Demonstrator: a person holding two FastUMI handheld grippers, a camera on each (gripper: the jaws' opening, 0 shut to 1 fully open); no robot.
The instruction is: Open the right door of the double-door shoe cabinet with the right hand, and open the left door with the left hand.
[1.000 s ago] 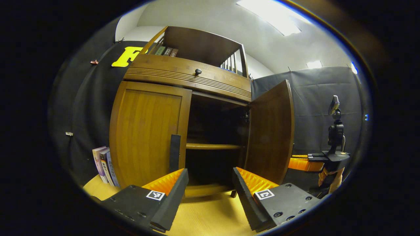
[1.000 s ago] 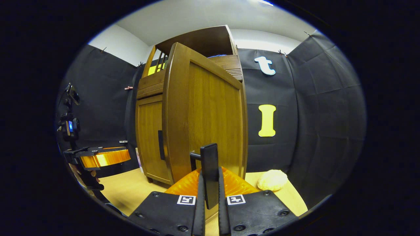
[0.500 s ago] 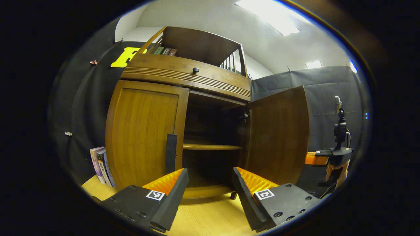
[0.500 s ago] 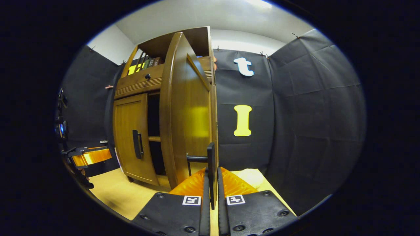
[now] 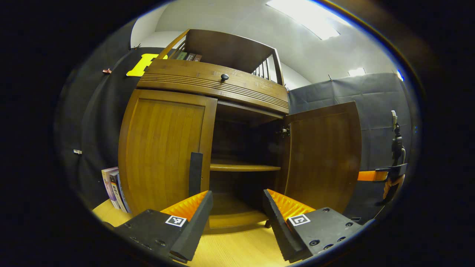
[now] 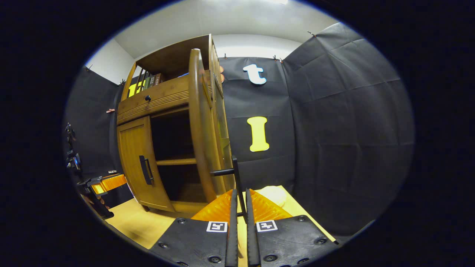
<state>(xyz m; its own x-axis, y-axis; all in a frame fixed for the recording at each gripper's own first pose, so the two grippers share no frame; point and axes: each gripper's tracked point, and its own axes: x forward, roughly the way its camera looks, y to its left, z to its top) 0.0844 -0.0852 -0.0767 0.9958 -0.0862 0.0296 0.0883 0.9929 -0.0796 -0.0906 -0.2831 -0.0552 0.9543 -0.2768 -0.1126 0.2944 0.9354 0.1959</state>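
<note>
The wooden shoe cabinet stands straight ahead in the left gripper view. Its left door is closed, with a black vertical handle at its inner edge. My left gripper is open, low in front of that handle and the dark opening, touching nothing. The right door is swung wide open. In the right gripper view that door stands edge-on, and my right gripper is shut on its black handle. The left door and the left gripper lie off to the left.
Inside the cabinet a shelf crosses the dark interior. Several books lean beside the cabinet's left side. A drawer with a black knob runs above the doors. A cream soft lump lies behind the open door on the light wood surface.
The right door has swung from half open to wide open, pulled by my shut right gripper. The left gripper has stayed open in front of the left door's handle.
</note>
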